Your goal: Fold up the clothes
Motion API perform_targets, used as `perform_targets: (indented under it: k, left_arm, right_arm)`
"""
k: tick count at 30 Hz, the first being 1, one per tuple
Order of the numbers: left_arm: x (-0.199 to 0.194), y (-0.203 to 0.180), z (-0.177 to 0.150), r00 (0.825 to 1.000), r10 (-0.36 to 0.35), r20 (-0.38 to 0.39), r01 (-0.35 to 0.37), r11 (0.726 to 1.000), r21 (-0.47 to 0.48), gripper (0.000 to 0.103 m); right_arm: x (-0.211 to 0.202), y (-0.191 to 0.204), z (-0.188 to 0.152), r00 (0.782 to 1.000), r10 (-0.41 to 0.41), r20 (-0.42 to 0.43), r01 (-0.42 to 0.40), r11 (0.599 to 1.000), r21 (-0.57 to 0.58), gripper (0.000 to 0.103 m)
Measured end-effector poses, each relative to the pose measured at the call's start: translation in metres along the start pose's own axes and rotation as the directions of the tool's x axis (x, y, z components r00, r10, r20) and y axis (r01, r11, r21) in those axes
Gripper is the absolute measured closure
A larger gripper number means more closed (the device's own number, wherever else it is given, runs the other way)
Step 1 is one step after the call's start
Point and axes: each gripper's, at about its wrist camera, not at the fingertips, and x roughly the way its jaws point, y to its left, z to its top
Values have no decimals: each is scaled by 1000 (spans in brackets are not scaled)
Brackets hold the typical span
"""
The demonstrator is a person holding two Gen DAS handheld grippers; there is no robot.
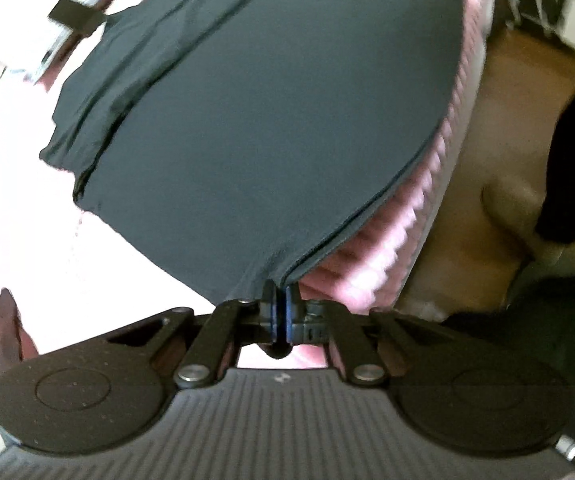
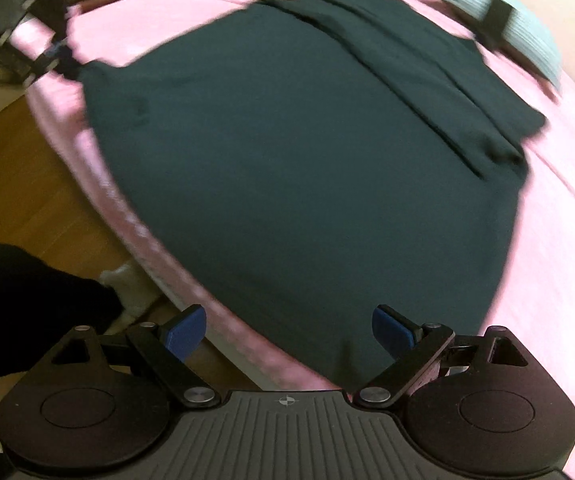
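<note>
A dark green garment (image 1: 247, 120) lies spread on a pink bed cover (image 1: 19, 240), with a folded strip along its far side. My left gripper (image 1: 281, 304) is shut on the garment's near corner, the cloth bunched between the blue pads. In the right wrist view the same garment (image 2: 307, 160) fills the middle, and my right gripper (image 2: 289, 332) stands open over its near edge with nothing between the fingers. The left gripper (image 2: 57, 58) also shows at the top left, at the garment's far corner.
The pink bed cover (image 2: 559, 240) ends at an edge beside a wooden floor (image 2: 19, 184). A pale blue folded item with a dark band (image 2: 503, 28) lies at the far side of the bed. A person's dark sleeve (image 2: 27, 304) is at the left.
</note>
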Motion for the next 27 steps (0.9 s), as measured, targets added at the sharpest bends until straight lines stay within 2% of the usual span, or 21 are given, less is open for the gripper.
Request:
perform_targets:
  k: [6,11,12,13,15,17,19,20,21,22,23,27]
  left_arm:
    - [-21,27,11,1000,-12,19,14,995,-99,101]
    - [-31,39,19,999,-23,29,27,989,-143,101]
    - [-33,42,20,999,-24,29,28,988,-150,101]
    - [-34,44,21,999,-24,28,28,987,-157,101]
    - [-35,47,21,1000,-21,22,24,986,-163,101]
    - [-35,50,22,1000,-16,14,18,986,-166,101]
    - [-33,49,21,1000,-14,5,15,986,-166,101]
    - [-33,48,21,1000,-14,0,14,986,-164,101]
    - [-32,47,21,1000,-13,-4,12,987,-158,101]
    - [-32,45,21,1000,-13,-9,12,988,-153,101]
    - [-33,43,21,1000,-14,-13,12,989,-147,101]
    - [-42,29,17,999,-15,-39,11,995,-97,101]
  right_arm:
    - [19,13,-9,994,-99,48,103,990,-99,11]
    - [33,15,-20,978,-195,70,204,965,-164,11]
    - [34,10,-25,973,-221,61,228,957,-177,19]
    - [34,5,-31,968,-247,51,253,949,-191,38]
    - [34,-10,-45,954,-298,31,297,930,-215,45]
    - [35,-25,-59,940,-341,9,333,912,-241,46]
    - [37,-41,-74,927,-375,-17,358,894,-269,57]
    - [37,-47,-78,926,-377,-25,356,893,-278,59]
    - [38,-52,-82,926,-376,-32,352,891,-286,68]
    - [35,-53,-83,930,-366,-32,341,892,-295,90]
    - [31,-55,-82,934,-355,-32,329,894,-305,101]
    - [15,-60,-82,950,-312,-31,282,895,-344,101]
